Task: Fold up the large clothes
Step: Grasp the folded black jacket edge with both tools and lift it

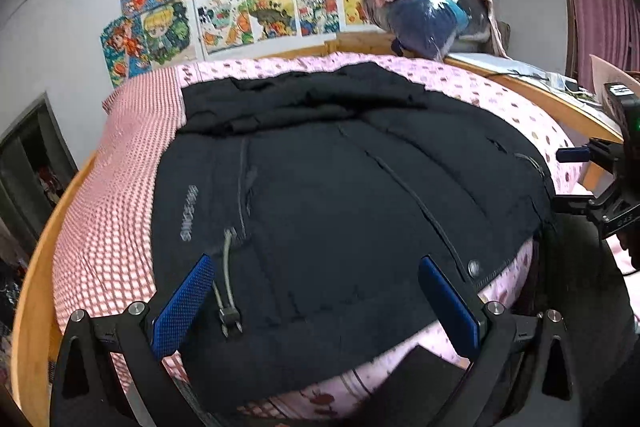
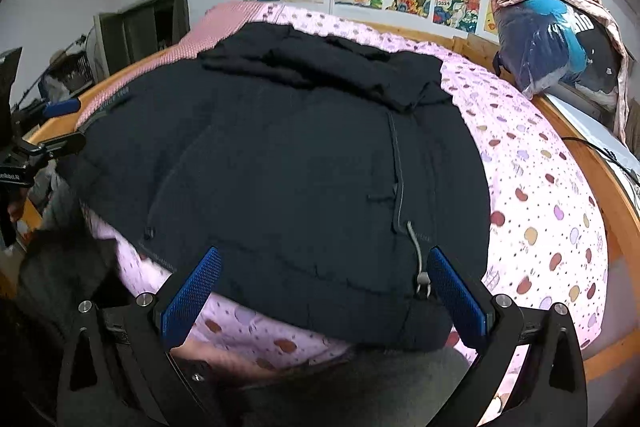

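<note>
Jacket [image 1: 340,195] is laid out flat on the bed [image 1: 108,195], dark and padded, with its hem nearest both grippers and its bunched collar end farthest from the fingertips. The left gripper [image 1: 316,299] is held spread wide with nothing between its blue pads [image 1: 184,303]; the hem corner with a toggled drawcord [image 1: 228,291] is seen just inside the left pad, and a snap button [image 1: 474,268] just beyond the right pad. The right gripper [image 2: 320,291] is likewise held wide apart and empty, the hem edge passing between its fingers and a second cord [image 2: 418,259] lying just beside its right finger. Neither gripper can be said to touch the cloth.

No fold is judged to be made yet: the garment is spread out and the step in hand appears to be the approach to the hem for a first grasp. For the next move, each pair of fingers would need to be lowered onto a hem corner and closed on all layers of the thick fabric, with the cords kept out of the pinch, so that the hem can be carried up towards the collar evenly on both sides.
</note>
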Motion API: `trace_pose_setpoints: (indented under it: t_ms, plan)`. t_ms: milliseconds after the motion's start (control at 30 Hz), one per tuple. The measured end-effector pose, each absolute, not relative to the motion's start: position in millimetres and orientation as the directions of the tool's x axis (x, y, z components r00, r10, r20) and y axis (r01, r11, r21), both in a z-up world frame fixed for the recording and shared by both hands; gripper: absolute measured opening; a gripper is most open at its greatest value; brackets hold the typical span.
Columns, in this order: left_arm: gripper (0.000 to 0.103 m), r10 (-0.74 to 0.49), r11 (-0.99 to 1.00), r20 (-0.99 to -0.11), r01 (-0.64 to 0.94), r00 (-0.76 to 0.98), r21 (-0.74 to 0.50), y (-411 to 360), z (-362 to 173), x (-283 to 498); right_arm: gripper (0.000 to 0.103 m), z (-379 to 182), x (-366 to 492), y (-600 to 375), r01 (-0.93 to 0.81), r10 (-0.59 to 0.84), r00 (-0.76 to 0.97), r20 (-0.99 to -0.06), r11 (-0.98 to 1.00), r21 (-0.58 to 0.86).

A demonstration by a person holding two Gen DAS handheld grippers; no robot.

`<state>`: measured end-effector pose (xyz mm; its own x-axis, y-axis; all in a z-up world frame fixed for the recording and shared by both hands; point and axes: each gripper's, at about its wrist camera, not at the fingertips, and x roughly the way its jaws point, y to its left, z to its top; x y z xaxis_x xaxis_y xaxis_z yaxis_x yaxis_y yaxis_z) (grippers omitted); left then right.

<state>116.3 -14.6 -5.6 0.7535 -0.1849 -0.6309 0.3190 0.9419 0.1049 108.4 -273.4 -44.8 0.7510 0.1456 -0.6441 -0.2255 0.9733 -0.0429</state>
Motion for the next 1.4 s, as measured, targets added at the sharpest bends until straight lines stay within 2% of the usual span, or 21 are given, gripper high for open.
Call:
trace_pose_setpoints:
  t_ms: [100,367,500,967,1167,1400]
  plan:
    - [0.103,-0.217,0.937,-0.650,0.343,0.728,0.071,-14.2,-13.9,113.4,0.101,-53.1,109.8,-266.9,-0.248,0.141,0.724,-0.675,0.966,-0.065]
    - [0.103,-0.205,0.905,-0.675,0.400,0.709,0.146,-29.4,-33.5,100.3,0.101,-77.8,114.4,-244.8,-0.281,0.043,0.670,-0.741,0.939,-0.199]
    - [0.103,-0.185,0.893,-0.687,0.412,0.703,0.181,-34.4,-44.3,94.3,0.101,-87.6,120.7,-242.7,-0.259,-0.027,0.650,-0.759,0.932,-0.255]
    - [0.103,-0.056,0.877,-0.744,0.388,0.666,0.282,-46.6,-82.0,102.3,0.101,-104.5,124.4,-224.8,-0.273,-0.129,0.611,-0.781,0.891,-0.362]
    - [0.103,0.008,0.880,-0.733,0.344,0.680,0.328,-55.1,-91.8,101.7,0.101,-108.5,132.4,-224.9,-0.188,-0.198,0.595,-0.779,0.908,-0.375]
    - [0.103,0.116,0.856,-0.674,0.271,0.729,0.440,-71.7,-99.6,89.3,0.101,-108.8,129.8,-224.7,-0.161,-0.221,0.613,-0.758,0.905,-0.394]
